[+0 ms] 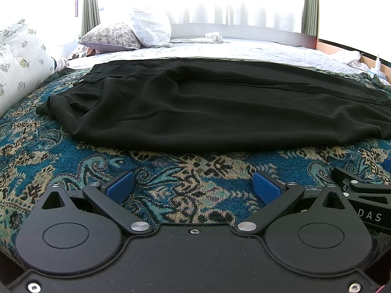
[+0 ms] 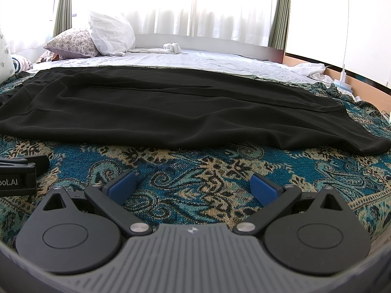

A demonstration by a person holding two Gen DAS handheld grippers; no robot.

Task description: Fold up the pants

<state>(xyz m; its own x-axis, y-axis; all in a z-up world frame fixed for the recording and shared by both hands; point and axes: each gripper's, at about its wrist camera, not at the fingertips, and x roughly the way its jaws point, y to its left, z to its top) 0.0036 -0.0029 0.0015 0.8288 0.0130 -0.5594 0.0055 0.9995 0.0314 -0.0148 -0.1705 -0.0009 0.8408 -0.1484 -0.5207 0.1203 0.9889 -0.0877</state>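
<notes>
Black pants lie spread across a blue patterned bedspread, waist end to the left, legs running right. The right wrist view shows the leg end with the hem at the far right. My left gripper is open and empty, low over the bedspread in front of the pants' near edge. My right gripper is open and empty too, just short of the near edge. Each gripper shows at the edge of the other's view, the right one and the left one.
Pillows lie at the far left on a white sheet. A rolled floral quilt lies on the left. A small white cloth lies by the headboard. A bright curtained window is behind. The wooden bed edge runs on the right.
</notes>
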